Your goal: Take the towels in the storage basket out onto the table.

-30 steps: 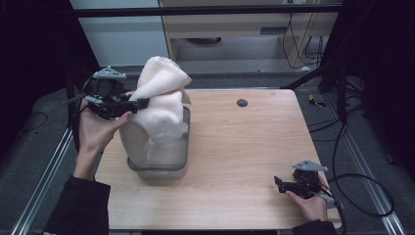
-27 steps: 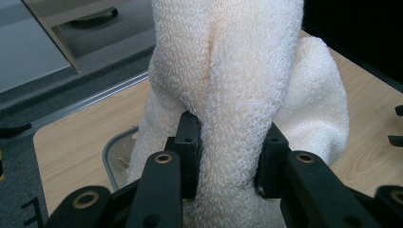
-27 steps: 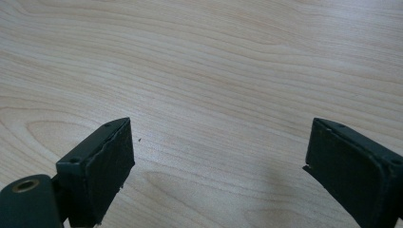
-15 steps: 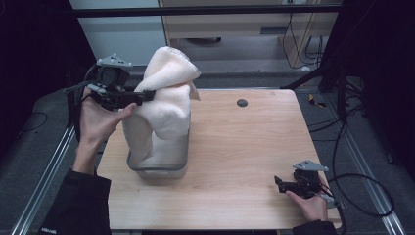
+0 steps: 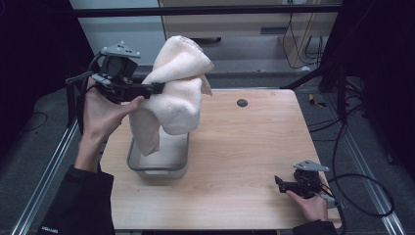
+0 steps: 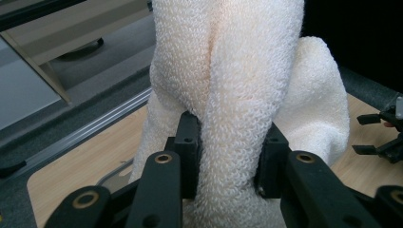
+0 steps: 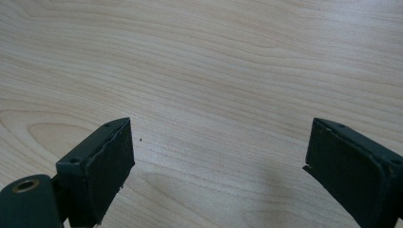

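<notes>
Clearly the left tool (image 5: 155, 89) is clamped on a fold of the one cream towel (image 5: 176, 98), which hangs long axis vertical, its lower end just above or dipping into the single clear tub (image 5: 159, 169) standing directly beneath it on the tabletop (image 5: 244, 147). Well apart at the near right corner, the right tool (image 5: 280, 183) rests with jaws spread wide and nothing between them, so the left hand is the nearer one.
</notes>
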### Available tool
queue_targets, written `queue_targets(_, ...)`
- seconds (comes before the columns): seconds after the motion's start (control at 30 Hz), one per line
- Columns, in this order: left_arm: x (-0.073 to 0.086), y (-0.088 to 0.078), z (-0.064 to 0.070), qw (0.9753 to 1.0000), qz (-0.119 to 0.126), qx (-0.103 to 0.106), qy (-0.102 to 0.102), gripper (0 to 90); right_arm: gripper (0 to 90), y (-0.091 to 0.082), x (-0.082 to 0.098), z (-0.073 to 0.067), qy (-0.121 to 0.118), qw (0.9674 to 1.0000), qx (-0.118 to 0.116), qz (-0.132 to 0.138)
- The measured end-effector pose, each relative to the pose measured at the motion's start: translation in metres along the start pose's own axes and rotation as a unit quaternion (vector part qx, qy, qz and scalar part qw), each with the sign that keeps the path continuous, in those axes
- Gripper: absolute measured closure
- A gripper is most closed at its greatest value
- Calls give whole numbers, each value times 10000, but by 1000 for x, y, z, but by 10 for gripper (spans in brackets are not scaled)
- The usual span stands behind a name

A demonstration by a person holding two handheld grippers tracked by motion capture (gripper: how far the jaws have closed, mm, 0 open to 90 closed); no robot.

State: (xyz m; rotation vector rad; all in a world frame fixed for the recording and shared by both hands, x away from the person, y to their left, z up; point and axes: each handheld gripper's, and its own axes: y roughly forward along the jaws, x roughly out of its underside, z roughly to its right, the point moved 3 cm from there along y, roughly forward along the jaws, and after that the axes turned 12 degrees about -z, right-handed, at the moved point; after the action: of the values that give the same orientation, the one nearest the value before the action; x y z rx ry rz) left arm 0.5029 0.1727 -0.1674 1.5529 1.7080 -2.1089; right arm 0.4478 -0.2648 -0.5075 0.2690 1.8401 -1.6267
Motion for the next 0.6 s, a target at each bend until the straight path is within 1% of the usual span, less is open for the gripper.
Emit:
queue_targets(0.07,-3,-1,3,10000,15,18,12,681,88,0,0,0,8,10000,-4,-7)
queue_targets(0.1,-4,-1,5,10000,-18,26,69,681,89,0,0,0,6,10000,-1,-4)
queue_targets(0.27,-13,-1,13,9998,-40,61,162,680,85,0,0,0,-23,10000,24,23)
queue_targets(0.33,-18,-2,18,9997,-67,68,240,680,85,0,0,1,-46,10000,51,31)
queue_targets(0.37,-20,-2,20,9996,-68,79,280,680,85,1,0,0,-44,10000,50,35)
queue_targets(0.4,-22,-3,24,9996,-45,93,277,680,84,0,0,0,-38,10000,42,31)
queue_targets(0.47,-27,-4,30,9992,-57,104,370,680,84,0,0,1,-50,10000,57,40)
queue_targets(0.6,-35,-3,44,9985,-4,215,496,680,84,0,0,1,-30,10000,70,59)
